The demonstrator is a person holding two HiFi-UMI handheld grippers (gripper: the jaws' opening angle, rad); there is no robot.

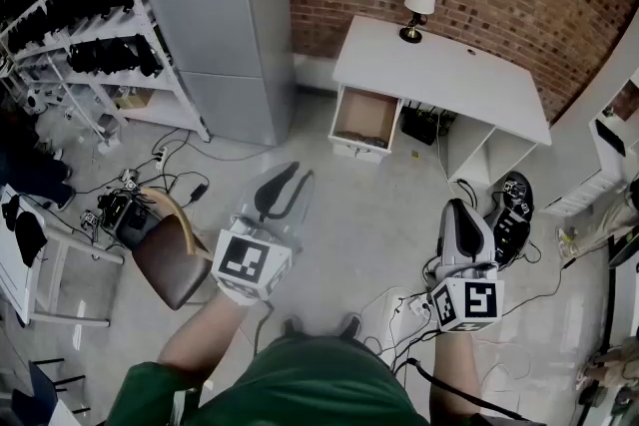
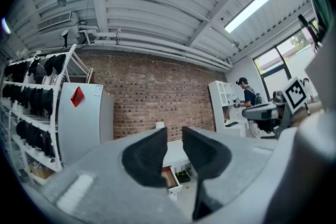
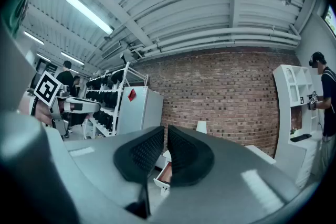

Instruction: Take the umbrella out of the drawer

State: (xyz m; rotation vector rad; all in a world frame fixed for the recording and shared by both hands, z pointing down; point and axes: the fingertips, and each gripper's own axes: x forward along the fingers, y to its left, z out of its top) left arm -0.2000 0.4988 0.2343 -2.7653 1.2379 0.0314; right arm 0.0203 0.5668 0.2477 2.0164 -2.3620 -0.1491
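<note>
A white desk (image 1: 439, 75) stands against the brick wall, and its drawer (image 1: 364, 118) is pulled open on the left side. The inside shows brown, and I cannot make out an umbrella in it. Both grippers are held level, well short of the desk, over the floor. My left gripper (image 1: 283, 180) is shut with nothing between its pads. My right gripper (image 1: 459, 212) is also shut and empty. Beyond the jaws of the left gripper (image 2: 175, 135) the open drawer (image 2: 170, 176) shows small and far off. The right gripper (image 3: 166, 135) looks at the same drawer (image 3: 164, 173).
A lamp (image 1: 419, 3) stands on the desk's far corner. A grey cabinet (image 1: 220, 15) and a rack of dark items (image 1: 90, 5) are at the left. A brown chair (image 1: 170, 259), floor cables (image 1: 180, 183) and a black bag (image 1: 511, 214) lie near me. A person (image 3: 323, 94) stands by white shelves at the right.
</note>
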